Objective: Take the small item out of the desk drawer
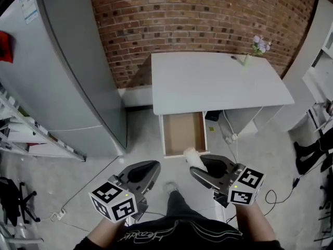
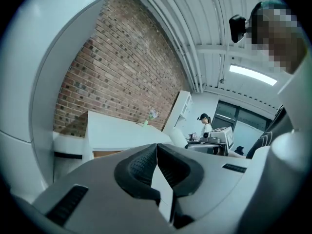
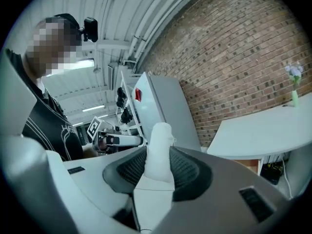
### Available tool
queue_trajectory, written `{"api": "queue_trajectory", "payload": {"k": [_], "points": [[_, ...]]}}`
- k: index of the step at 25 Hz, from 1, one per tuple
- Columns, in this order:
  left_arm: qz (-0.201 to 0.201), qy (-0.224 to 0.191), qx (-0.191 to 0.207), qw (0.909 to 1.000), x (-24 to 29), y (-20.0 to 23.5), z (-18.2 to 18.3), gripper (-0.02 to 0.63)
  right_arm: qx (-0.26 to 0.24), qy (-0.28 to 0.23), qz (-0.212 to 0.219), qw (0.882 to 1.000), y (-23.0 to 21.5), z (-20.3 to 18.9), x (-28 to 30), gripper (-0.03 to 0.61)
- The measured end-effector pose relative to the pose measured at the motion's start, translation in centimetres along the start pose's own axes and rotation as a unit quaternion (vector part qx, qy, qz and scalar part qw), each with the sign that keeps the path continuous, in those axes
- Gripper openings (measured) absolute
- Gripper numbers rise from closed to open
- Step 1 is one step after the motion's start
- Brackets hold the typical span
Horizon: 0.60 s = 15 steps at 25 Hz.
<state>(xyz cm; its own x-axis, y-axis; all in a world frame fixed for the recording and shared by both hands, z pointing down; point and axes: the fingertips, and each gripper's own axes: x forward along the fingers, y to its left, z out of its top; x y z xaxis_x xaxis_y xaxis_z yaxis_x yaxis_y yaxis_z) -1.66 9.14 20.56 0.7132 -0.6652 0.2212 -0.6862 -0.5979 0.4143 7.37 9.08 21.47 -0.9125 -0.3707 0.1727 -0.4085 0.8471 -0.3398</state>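
While the left gripper (image 2: 157,152) is closed empty, the right gripper (image 3: 157,168) clamps a small white roll (image 3: 159,145), seemingly soft, mid-body

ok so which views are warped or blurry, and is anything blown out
Left gripper view: strong fisheye, the brick wall bows and the ceiling light glares white. Right gripper view: same warp, the white item in the jaws looks slightly soft. Head view: evenly lit, sharp, only mild bending at edges.
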Motion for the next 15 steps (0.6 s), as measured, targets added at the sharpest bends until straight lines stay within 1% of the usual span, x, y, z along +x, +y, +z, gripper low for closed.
{"api": "queue_trajectory", "payload": {"k": [6, 12, 15], "points": [[-0.021, -0.006, 0.012, 0.9997, -0.3, -2.3, 0.7, 0.021, -0.033, -0.030, 0.001, 0.999, 2.4, 1.9, -1.6, 0.156], [-0.042, -0.005, 0.023, 0.9989, 0.2, -3.3, 1.1, 0.021, -0.029, -0.044, 0.002, 0.999, 2.9, 2.4, -2.1, 0.156], [-0.043, -0.003, 0.024, 0.9988, 0.5, -2.9, 1.7, 0.021, -0.027, -0.045, 0.001, 0.999, 2.6, 2.5, -1.8, 0.156]]}}
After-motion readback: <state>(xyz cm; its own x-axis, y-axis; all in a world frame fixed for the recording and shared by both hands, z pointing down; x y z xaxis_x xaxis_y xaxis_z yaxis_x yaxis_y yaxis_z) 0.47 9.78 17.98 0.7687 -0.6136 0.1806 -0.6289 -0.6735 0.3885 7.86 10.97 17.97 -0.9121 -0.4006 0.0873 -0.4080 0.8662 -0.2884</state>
